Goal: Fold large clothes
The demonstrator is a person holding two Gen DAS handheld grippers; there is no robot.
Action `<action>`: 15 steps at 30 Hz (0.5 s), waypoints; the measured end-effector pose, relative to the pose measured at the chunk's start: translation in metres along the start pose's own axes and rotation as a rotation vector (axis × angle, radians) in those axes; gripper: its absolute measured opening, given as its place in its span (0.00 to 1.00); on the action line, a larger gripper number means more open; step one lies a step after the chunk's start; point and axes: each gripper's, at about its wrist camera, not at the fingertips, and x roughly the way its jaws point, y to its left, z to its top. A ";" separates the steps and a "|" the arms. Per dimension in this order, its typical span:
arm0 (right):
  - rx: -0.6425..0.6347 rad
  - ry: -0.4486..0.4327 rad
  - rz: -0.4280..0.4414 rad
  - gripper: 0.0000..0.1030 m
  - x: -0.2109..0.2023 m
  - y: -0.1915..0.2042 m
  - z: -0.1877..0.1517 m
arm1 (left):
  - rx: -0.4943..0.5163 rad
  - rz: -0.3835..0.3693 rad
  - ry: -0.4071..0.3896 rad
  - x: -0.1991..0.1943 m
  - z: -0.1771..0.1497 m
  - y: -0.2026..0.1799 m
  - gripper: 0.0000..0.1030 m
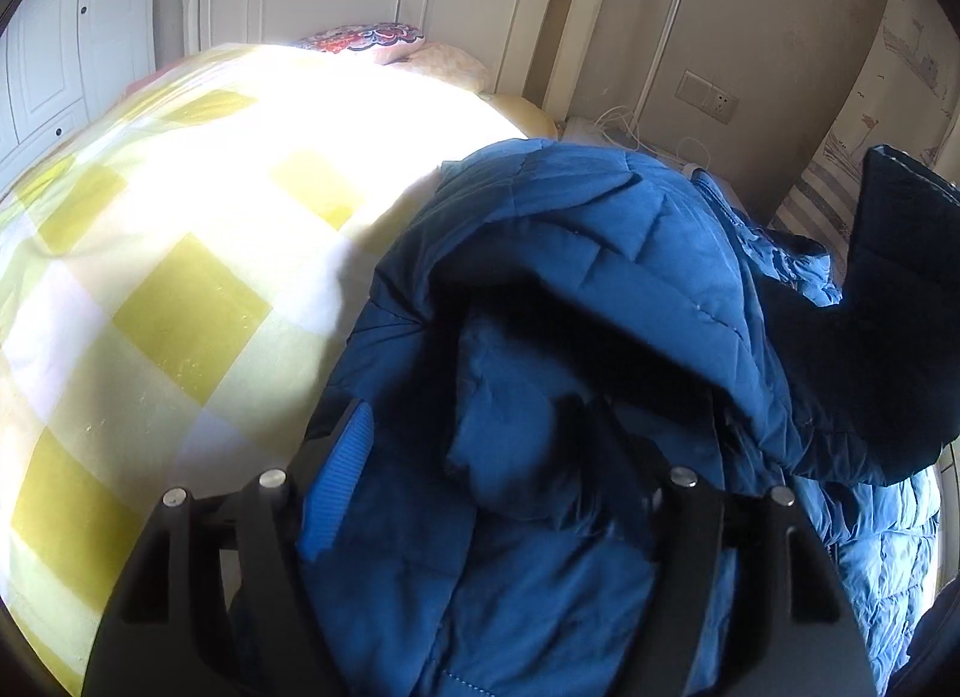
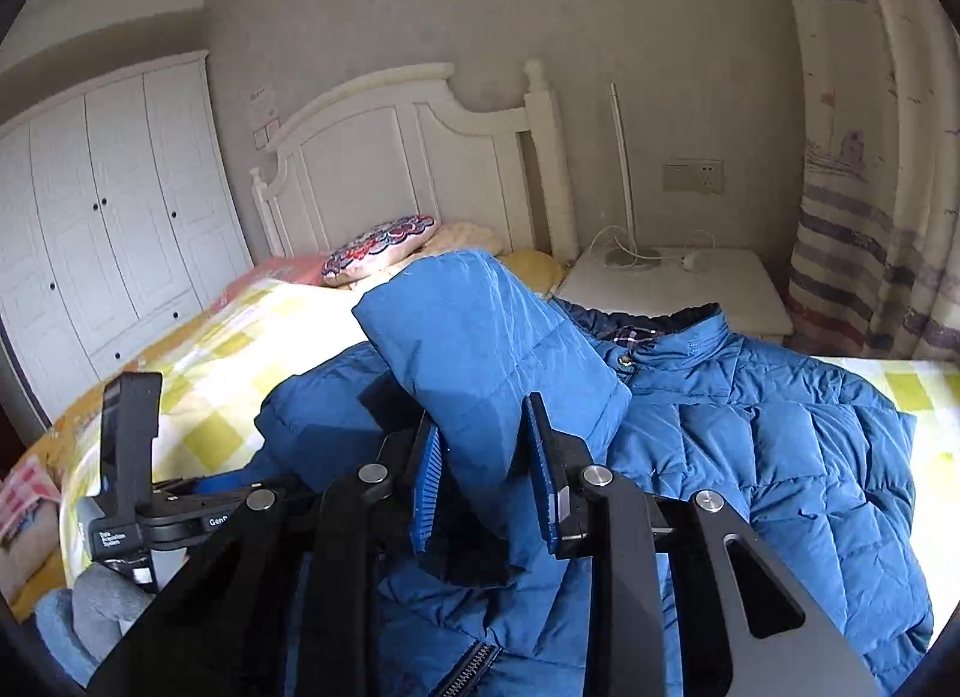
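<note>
right gripper [image 2: 489, 469]: jaws pinch a sleeve of the blue puffy jacket [image 2: 780, 457], lifted up | left gripper [image 1: 480, 439]: jaws wide, jacket bunched between them, can't tell if they squeeze it | jacket: spread on the yellow checked bed cover [image 1: 168, 289] | far: pillow [image 2: 378, 247], white headboard [image 2: 384, 157], wardrobe [image 2: 102, 217]

A bed [image 2: 300, 337] with a white wooden headboard [image 2: 384, 157] carries everything. A yellow, white and pale green checked cover [image 1: 180, 289] is spread over it, bright with sunlight. A blue quilted down jacket [image 2: 780, 457] lies on the cover, part of it lifted off the bed. At the headboard end rest a patterned red and blue pillow [image 2: 378, 247] and a cream pillow [image 2: 468, 238] beside it
</note>
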 end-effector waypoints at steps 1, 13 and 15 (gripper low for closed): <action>0.104 -0.018 0.000 0.27 -0.011 -0.022 -0.001 | 0.000 0.000 0.000 0.000 0.000 0.000 0.70; 0.457 0.126 -0.037 0.57 0.003 -0.108 -0.039 | 0.001 0.000 0.000 0.000 0.000 0.001 0.71; 0.444 0.143 -0.044 0.33 0.003 -0.104 -0.038 | -0.001 -0.002 0.001 0.000 0.000 0.001 0.71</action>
